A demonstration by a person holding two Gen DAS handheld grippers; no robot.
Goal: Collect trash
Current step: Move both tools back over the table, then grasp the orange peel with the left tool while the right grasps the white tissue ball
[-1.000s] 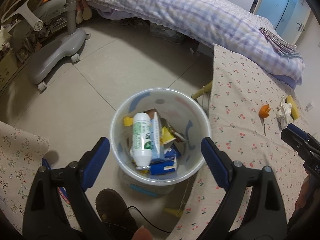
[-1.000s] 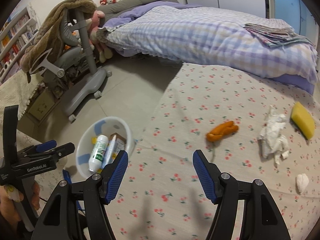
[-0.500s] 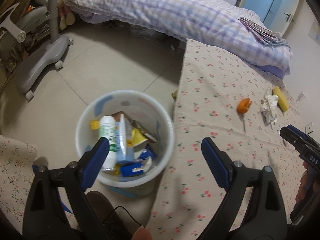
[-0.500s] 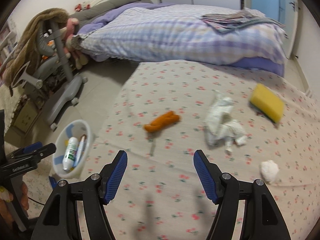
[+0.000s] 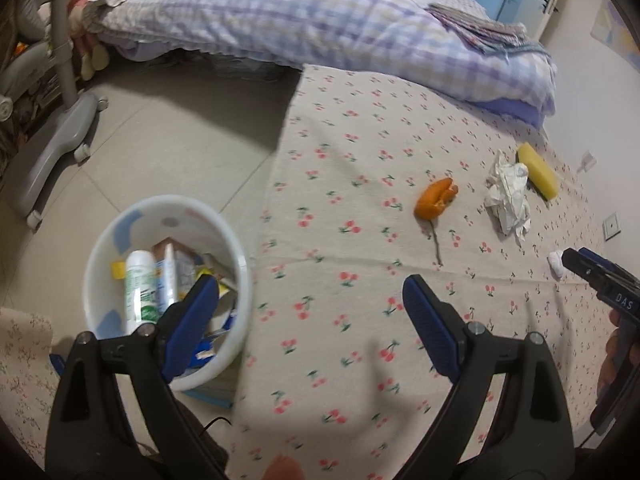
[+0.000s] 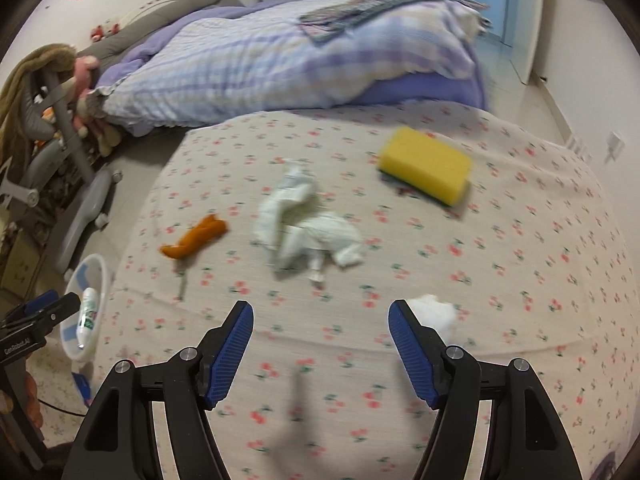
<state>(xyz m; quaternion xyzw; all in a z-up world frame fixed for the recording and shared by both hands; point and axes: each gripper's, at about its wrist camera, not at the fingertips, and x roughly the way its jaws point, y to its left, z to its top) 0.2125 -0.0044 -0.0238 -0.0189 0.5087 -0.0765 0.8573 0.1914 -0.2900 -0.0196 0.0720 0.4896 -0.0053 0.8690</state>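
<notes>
On the cherry-print tablecloth (image 6: 500, 240) lie an orange peel (image 6: 196, 236), a crumpled white paper (image 6: 308, 228), a small white wad (image 6: 434, 312) and a yellow sponge (image 6: 426, 164). The peel (image 5: 436, 198), paper (image 5: 508, 196), sponge (image 5: 538, 170) and wad (image 5: 555, 263) also show in the left wrist view. A white bin (image 5: 120, 248) holding a white bottle and cartons stands on the floor left of the table. My left gripper (image 5: 310, 300) is open and empty over the table edge beside the bin. My right gripper (image 6: 320, 328) is open and empty, its right finger next to the wad.
A bed with a checked purple quilt (image 6: 280, 60) lies behind the table. A grey chair base on castors (image 5: 60, 140) stands on the tiled floor at left. A foot shows under the left gripper. The bin (image 6: 86, 304) shows at far left in the right wrist view.
Both grippers have swung right, away from the bin and over the table. The right gripper has come nearer the paper and the small wad. Both stay open.
</notes>
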